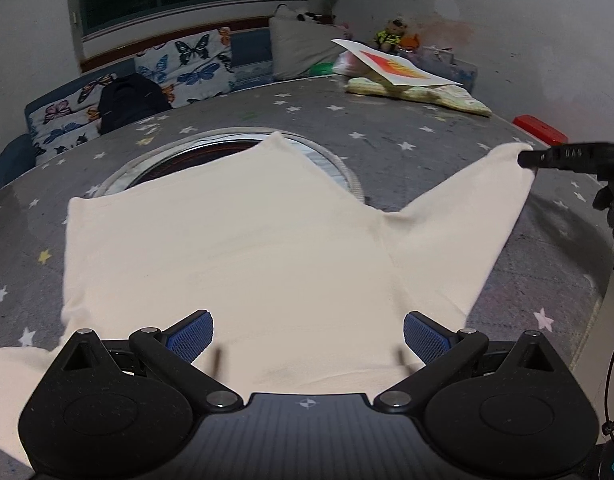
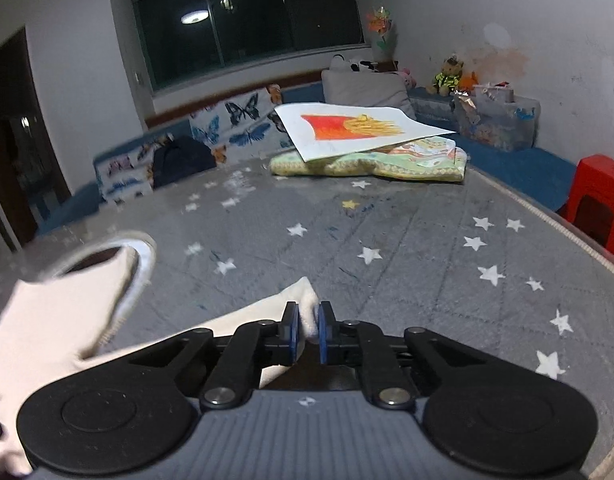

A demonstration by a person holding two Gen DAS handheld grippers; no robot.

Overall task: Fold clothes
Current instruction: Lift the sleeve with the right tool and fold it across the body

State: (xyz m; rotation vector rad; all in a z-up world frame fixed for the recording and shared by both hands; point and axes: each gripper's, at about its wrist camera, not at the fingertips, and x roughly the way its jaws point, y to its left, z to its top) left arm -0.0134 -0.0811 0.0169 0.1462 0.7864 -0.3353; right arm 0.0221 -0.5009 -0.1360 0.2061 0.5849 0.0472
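Right wrist view: the right gripper (image 2: 307,322) is pinching the shirt (image 1: 235,240) sleeve thinly, risking slippage, while the left gripper (image 1: 307,334) is gaping empty.

Likely a home bedroom, star-print bed (image 2: 387,220), butterfly cushions (image 1: 187,64), teddy bear (image 2: 449,74)

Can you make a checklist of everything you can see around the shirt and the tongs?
Surface: grey star-print cover, with a round opening partly under the shirt.
Job's things: cream shirt spread flat, one sleeve pulled out sideways.
Clutter: drawing on folded blanket.
Tongs: left tongs open over the shirt; right tongs shut on sleeve tip.
Cables: thin black cable.
Surroundings: dark window, butterfly cushion, red stool.
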